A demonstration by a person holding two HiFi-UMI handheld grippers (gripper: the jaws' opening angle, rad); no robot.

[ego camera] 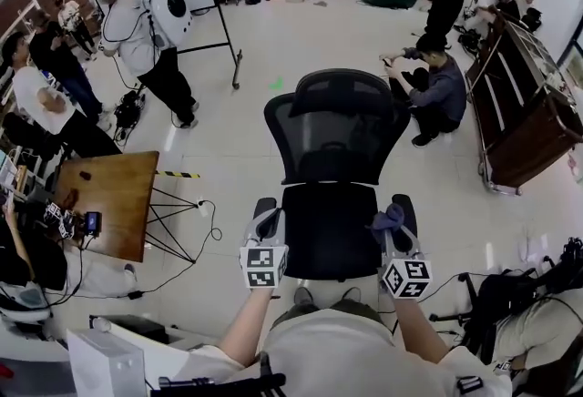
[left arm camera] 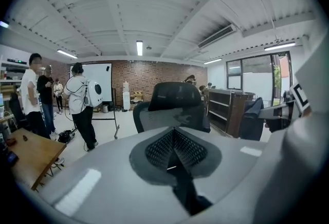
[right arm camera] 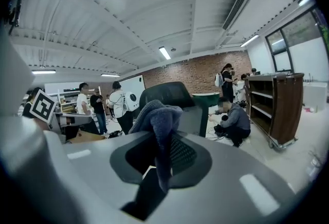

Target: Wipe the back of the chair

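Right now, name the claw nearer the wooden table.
Left. The left claw is at the left edge of the chair seat, toward the wooden table; the right claw, gripping a cloth, is beyond the seat, farther off.

Black mesh chair [ego camera: 335,169] between left claw [ego camera: 265,211] and right claw [ego camera: 393,220], bluish cloth [ego camera: 385,219] in the latter.

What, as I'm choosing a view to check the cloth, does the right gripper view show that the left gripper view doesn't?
Only the right gripper view: a blue-grey cloth clamped in the right gripper, and a crouching person. Only the left gripper view: the left gripper, shut on nothing. Both: the black mesh chair, the whiteboard and the brown shelf cart.
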